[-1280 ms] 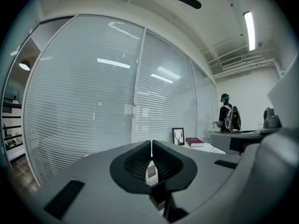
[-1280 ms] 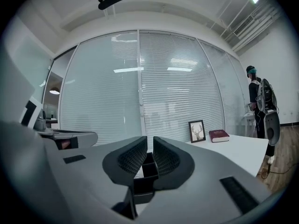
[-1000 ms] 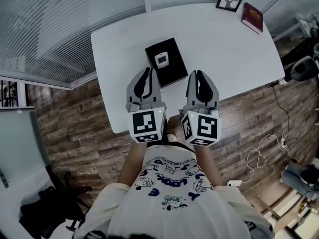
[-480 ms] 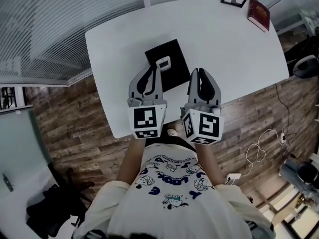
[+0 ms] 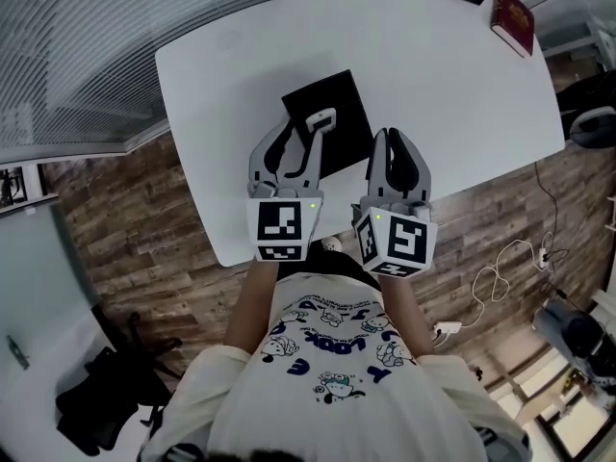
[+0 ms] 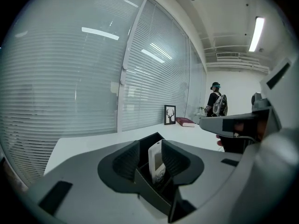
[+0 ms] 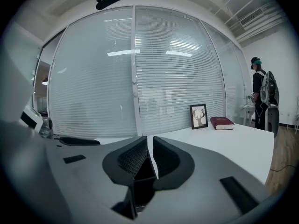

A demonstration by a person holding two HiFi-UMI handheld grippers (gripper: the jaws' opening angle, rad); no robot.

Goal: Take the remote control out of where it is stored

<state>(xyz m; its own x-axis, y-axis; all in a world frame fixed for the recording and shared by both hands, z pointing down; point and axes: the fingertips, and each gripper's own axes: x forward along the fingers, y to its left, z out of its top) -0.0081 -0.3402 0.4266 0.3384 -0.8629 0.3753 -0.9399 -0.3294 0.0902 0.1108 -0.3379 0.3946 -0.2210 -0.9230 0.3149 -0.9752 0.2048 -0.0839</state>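
Both tools have come in toward the black holder (image 5: 339, 92) since a second ago. The left tool (image 5: 299, 135) now has its tips over the holder's near edge, and its jaws have just been opening. Left tool is released: the jaws stand wide apart and the pads aren't pressing on anything.

The remote control (image 6: 156, 159) sits right in the gap between those jaws in the left gripper view, roughly centred, with space on either side. It's in its holder, standing on end in the slot with its lower end hidden inside. From the head view it's at the left tool's right-hand tip; I can't tell if that tip touches it.

Remote is white and slim, with a pale screen on the upper part and small buttons below. Its top leans slightly right.

Right tool (image 5: 393, 144) is clenched on nothing, with only a thin slit between the jaws. It's just right of the holder, over the near part of the white worktop (image 5: 433, 65).

Holder is mid-worktop, toward the near edge. A framed deer picture (image 7: 198, 116) and a red book (image 7: 222, 122) sit at the far right corner, well apart from it.
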